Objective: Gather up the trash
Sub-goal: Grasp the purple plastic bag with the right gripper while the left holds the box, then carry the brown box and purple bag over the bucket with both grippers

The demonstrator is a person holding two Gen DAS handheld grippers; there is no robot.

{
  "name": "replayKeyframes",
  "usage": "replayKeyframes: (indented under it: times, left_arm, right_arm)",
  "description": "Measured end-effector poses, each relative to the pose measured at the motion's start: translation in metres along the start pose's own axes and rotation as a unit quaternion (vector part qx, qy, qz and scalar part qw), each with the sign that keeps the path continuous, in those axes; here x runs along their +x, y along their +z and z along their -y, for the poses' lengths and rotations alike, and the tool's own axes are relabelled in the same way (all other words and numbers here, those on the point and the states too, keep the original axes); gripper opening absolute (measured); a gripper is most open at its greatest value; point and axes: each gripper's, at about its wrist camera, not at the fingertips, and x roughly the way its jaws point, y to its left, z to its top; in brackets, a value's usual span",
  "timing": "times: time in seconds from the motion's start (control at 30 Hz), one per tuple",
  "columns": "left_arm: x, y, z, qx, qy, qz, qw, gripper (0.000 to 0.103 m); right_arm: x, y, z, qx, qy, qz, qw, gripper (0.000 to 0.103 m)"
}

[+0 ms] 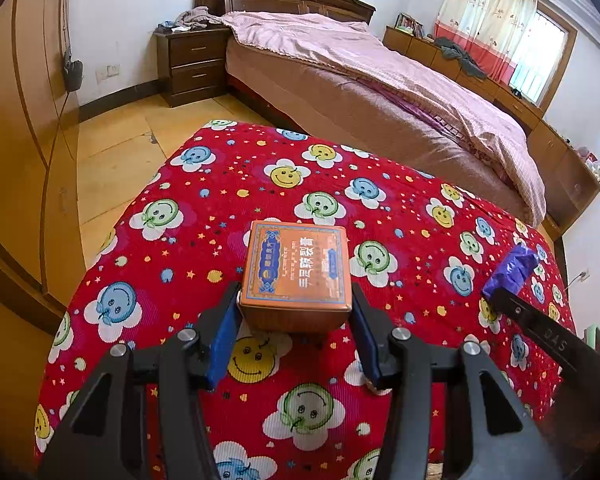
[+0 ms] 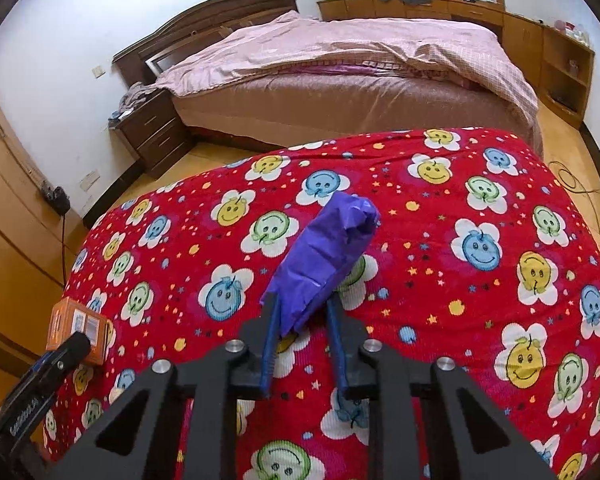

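red smiley quilt (image 1: pixel 204 208), bedroom w/ pink bed (image 1: pixel 380 80); left fingers (image 1: pixel 236 320) pinch orange box (image 1: pixel 296 272), right fingers (image 2: pixel 272 340) pinch purple wad (image 2: pixel 324 256).

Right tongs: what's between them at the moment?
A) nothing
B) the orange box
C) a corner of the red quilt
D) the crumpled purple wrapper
D: in the right wrist view the right tongs pinch the lower end of the crumpled purple wrapper; the orange box sits at the left tongs.

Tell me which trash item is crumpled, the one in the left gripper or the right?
The purple wad, in the right gripper. It's creased, shapeless paper; the orange box in the left gripper is a crisp printed carton.
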Motion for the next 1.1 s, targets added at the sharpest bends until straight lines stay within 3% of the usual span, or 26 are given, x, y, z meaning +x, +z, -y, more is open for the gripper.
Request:
replayKeyframes:
  times: [0.53,1.1]
  left_arm:
    - [-0.015,-0.001,0.009,0.014,-0.011,0.009,0.9998,0.052]
    - [-0.085,-0.021,0.068,0.074,-0.07,0.032,0.9942,0.052]
  right_arm:
    - [-0.082,-0.03,0.015,-0.052,0.007,0.027,0.998,0.017]
    - [-0.176,-0.081,0.066,-0.046,-0.022,0.065,0.997,0.017]
